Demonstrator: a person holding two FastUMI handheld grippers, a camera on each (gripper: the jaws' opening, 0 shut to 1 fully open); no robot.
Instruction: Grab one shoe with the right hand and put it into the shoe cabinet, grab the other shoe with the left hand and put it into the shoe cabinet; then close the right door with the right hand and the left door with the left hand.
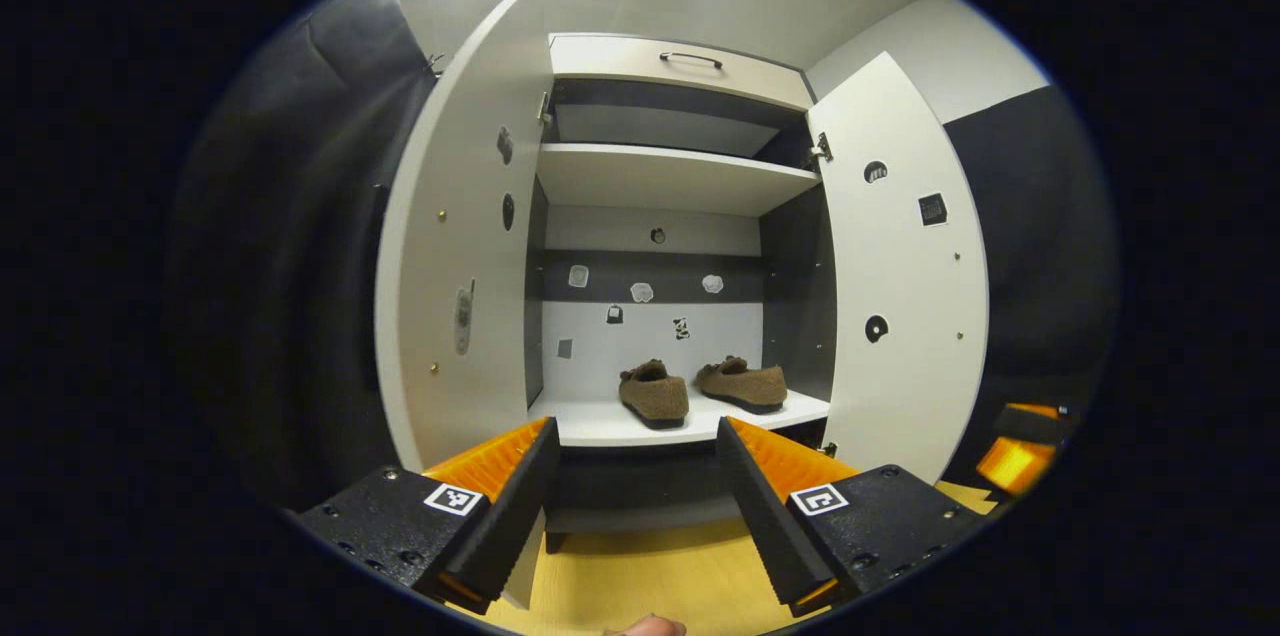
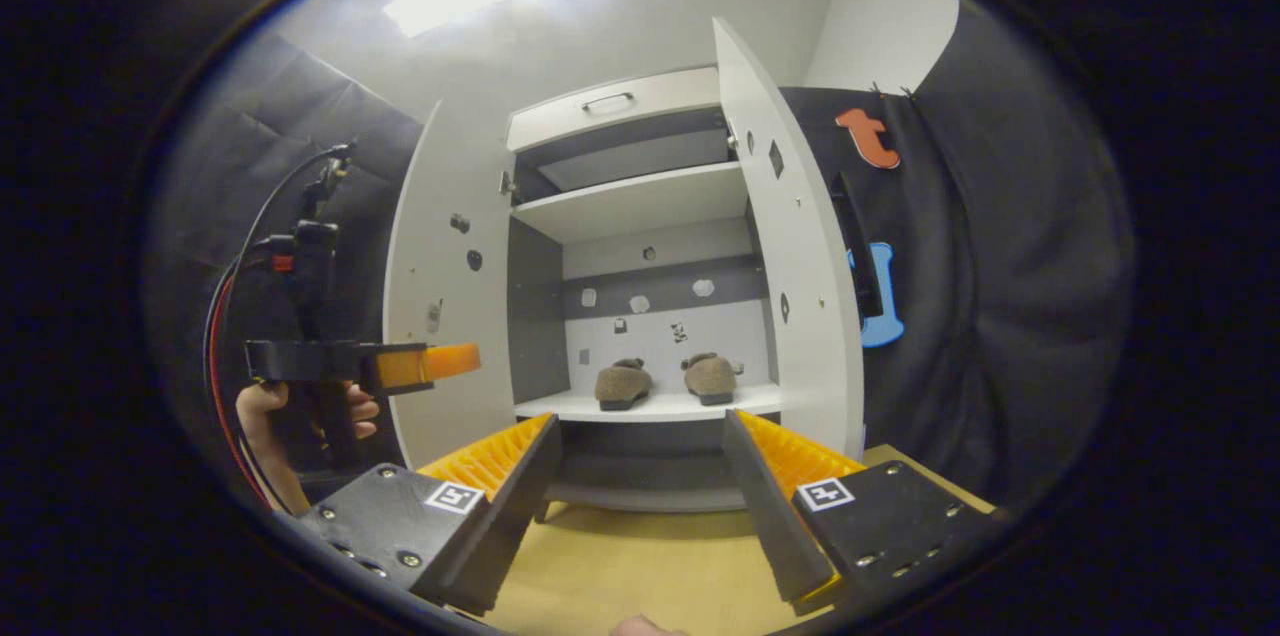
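Two brown fuzzy shoes stand side by side on the white lower shelf [image 1: 600,426] of the shoe cabinet: the left shoe [image 1: 654,392] [image 2: 622,384] and the right shoe [image 1: 744,383] [image 2: 709,376]. Both cabinet doors are swung wide: the left door [image 1: 455,256] [image 2: 440,296] and the right door [image 1: 905,266] [image 2: 800,286]. My left gripper [image 1: 637,436] is open and empty, a short way in front of the cabinet. My right gripper [image 2: 640,431] is open and empty too, farther back. In the right gripper view the left gripper [image 2: 440,361] is held by a hand [image 2: 262,406] beside the left door.
A closed drawer with a dark handle [image 1: 690,59] tops the cabinet, over a bare upper shelf [image 1: 660,178]. Small stickers dot the back panel and doors. The floor [image 1: 640,576] in front is light wood. Black cloth walls stand on both sides.
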